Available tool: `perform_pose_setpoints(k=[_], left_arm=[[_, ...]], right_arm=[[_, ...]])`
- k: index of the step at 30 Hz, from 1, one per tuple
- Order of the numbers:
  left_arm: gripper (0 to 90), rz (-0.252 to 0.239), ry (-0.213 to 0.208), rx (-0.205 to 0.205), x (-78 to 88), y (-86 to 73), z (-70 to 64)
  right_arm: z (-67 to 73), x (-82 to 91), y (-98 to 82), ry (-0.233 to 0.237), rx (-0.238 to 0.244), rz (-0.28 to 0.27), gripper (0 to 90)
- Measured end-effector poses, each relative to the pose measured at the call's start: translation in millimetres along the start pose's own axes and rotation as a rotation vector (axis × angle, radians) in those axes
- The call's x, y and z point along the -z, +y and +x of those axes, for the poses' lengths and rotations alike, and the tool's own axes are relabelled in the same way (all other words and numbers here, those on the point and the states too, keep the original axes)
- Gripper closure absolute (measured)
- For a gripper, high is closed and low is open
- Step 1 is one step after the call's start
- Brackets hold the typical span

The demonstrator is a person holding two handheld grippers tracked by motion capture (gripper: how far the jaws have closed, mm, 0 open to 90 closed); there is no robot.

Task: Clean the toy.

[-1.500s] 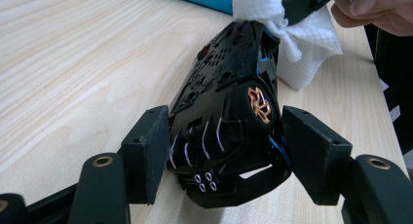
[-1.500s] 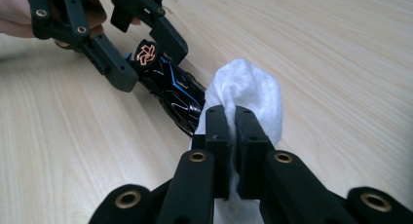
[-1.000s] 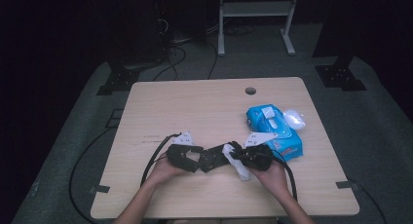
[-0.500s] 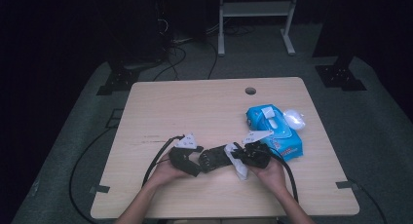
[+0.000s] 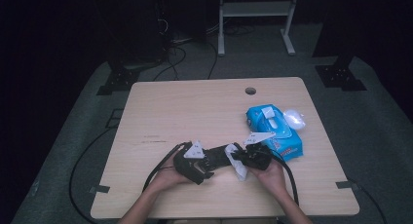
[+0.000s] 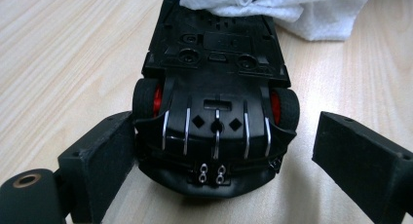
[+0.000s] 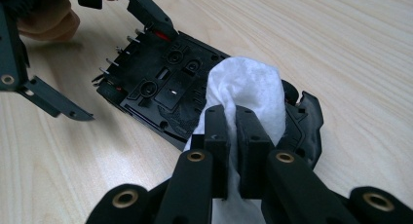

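Observation:
A black toy car [image 6: 216, 112] with red wheel hubs lies upside down on the wooden table [image 5: 195, 112]. My left gripper [image 6: 229, 165] is open around its end, and its jaws have just been opening. The left pad [image 6: 97, 160] stands close against the car's side, while the right pad [image 6: 360, 156] is clearly apart from it. My right gripper [image 7: 232, 121] is shut on a white wipe [image 7: 248, 83], which rests on the car's underside [image 7: 160, 87]. In the high view both grippers [image 5: 214, 158] [image 5: 241, 158] meet over the car near the table's front edge.
A blue pack of wipes [image 5: 274, 131] lies just right of the right hand, with a small white object [image 5: 294, 118] beside it. A cable hole [image 5: 250, 91] sits at the table's far edge. Cables trail from both grippers toward the front.
The left gripper's jaws have spread apart and let go of the car. Both hands have stayed almost in place, and the wipe is still on the car.

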State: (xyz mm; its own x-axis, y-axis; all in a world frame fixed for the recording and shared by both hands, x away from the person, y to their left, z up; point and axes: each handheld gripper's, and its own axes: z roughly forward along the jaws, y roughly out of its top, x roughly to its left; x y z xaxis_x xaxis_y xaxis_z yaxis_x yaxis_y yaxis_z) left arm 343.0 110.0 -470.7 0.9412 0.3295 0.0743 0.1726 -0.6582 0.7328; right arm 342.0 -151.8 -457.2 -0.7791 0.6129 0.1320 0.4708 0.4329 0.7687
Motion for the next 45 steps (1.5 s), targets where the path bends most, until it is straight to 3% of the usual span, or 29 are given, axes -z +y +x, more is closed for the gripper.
perform_pose_setpoints(k=[6,8,13,16,18,20,22,25,28,30,32,35,39,40,43,45], left_arm=[[13.9,0.017,0.013,0.02,-3.8,-1.0,4.1],[22.2,0.018,0.023,0.015,-2.2,-1.4,5.0],[22.9,0.022,0.019,0.013,-2.5,-1.7,5.0],[23.1,0.018,0.021,0.011,-2.6,-1.7,4.4],[23.2,0.015,0.02,0.013,-2.3,-1.7,4.3],[23.4,0.017,0.017,0.015,-2.5,-2.2,3.9],[23.5,0.015,0.016,0.017,-2.9,-3.5,3.4],[24.0,0.004,0.014,0.02,-1.1,-3.8,3.7],[24.1,-0.002,0.012,0.022,-0.4,-3.4,5.0],[24.1,0.0,0.015,0.02,-0.8,-3.3,4.5],[24.1,0.003,0.017,0.016,-1.2,-3.3,4.0],[24.1,0.005,0.02,0.015,-1.6,-3.4,3.7],[24.1,-0.004,0.02,0.019,-0.6,-3.6,3.3],[24.2,0.0,0.017,0.019,-0.1,-3.1,4.4],[24.1,-0.001,0.015,0.018,-0.2,-3.4,4.5],[24.2,-0.003,0.014,0.021,-0.2,-3.4,4.6]], right_arm=[[-0.1,-0.1,-0.4,0.001,-0.003,-0.002,84.4],[-0.8,-0.3,-0.5,0.002,-0.004,-0.005,84.3],[0.4,-0.7,0.3,-0.002,-0.01,-0.009,84.3],[6.3,-5.2,3.7,0.014,0.007,-0.017,84.4],[14.7,-11.0,7.2,0.051,0.018,-0.026,84.3],[27.5,-17.5,11.9,0.092,0.059,-0.03,84.3],[35.2,-20.6,14.6,0.101,0.091,-0.023,84.3],[34.8,-19.0,14.5,0.083,0.107,-0.017,84.3],[23.5,-11.7,11.0,-0.005,0.094,-0.006,84.4],[18.2,-9.9,8.2,-0.004,0.06,-0.015,84.4],[21.3,-11.5,7.7,0.001,0.056,-0.026,84.4],[32.0,-17.5,10.5,0.06,0.08,-0.045,84.3],[40.0,-20.4,13.0,0.076,0.121,-0.042,84.2],[36.9,-18.5,12.7,0.072,0.107,-0.041,84.2],[24.4,-13.0,9.5,-0.004,0.085,-0.026,84.2],[17.3,-9.9,6.4,-0.017,0.045,-0.027,84.2]])
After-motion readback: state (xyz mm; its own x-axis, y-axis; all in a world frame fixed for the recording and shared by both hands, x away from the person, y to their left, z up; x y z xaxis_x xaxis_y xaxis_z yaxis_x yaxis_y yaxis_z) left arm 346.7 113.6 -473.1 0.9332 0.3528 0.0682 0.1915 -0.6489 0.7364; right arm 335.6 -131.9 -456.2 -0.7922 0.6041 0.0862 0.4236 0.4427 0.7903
